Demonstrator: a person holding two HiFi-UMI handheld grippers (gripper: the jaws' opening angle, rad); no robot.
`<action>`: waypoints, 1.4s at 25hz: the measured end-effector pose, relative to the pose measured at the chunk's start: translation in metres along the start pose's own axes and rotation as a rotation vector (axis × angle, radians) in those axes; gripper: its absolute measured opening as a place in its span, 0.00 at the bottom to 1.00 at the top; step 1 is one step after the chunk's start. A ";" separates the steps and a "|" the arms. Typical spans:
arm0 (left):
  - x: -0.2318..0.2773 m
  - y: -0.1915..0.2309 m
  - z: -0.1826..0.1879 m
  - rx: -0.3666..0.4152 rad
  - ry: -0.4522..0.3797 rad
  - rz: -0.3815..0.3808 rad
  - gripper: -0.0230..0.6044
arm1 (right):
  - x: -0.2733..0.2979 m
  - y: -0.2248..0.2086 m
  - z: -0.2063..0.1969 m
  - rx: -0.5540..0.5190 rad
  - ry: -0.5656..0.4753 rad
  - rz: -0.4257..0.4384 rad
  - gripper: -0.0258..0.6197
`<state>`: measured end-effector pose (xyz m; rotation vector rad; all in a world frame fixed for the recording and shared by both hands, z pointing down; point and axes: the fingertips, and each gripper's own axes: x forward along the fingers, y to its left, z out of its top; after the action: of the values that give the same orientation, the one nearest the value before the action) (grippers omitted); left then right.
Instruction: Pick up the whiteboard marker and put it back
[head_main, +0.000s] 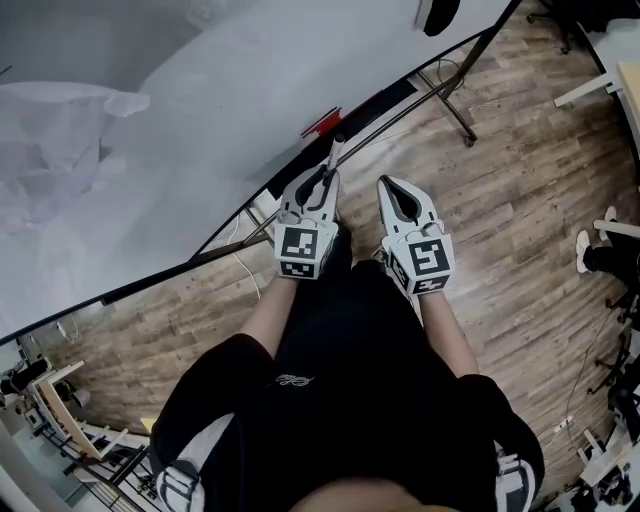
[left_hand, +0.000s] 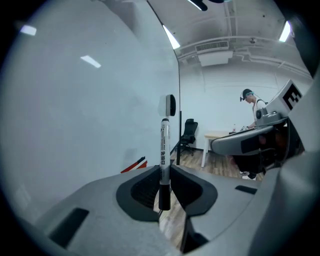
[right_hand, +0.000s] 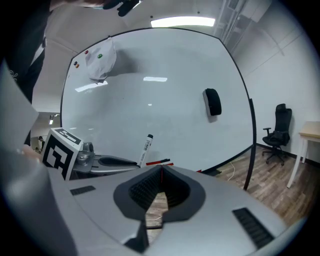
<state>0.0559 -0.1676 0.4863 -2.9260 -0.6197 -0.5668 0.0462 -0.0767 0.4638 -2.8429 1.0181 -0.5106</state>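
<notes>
Pinching whiteboard marker (left_hand: 164, 145) low on barrel, left claw (left_hand: 164, 169) holds it upright, most of barrel above jaws. Right claw (right_hand: 160, 169) pressed together, empty (just beside left one). We judge step in hand: return marker to lower edge of whiteboard (left_hand: 75, 125), near red marker (right_hand: 159, 162) lying there. Our advice: tilt barrel level, lower slowly, spread jaws only once it rests. Black eraser (right_hand: 212, 101) higher on board, well apart.

Upright marker (left_hand: 164, 150) in left claw (left_hand: 164, 176)
</notes>
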 end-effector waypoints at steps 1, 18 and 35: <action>-0.002 -0.006 0.006 0.001 -0.023 -0.016 0.14 | -0.003 0.000 0.004 -0.001 -0.010 -0.001 0.04; 0.000 -0.100 0.045 0.047 -0.186 -0.246 0.14 | -0.073 -0.030 0.020 0.005 -0.099 -0.122 0.05; 0.002 -0.217 0.053 0.142 -0.209 -0.575 0.14 | -0.130 -0.058 0.023 0.110 -0.176 -0.099 0.21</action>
<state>-0.0131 0.0403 0.4424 -2.6694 -1.4802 -0.2387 -0.0052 0.0493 0.4165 -2.7912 0.7976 -0.3060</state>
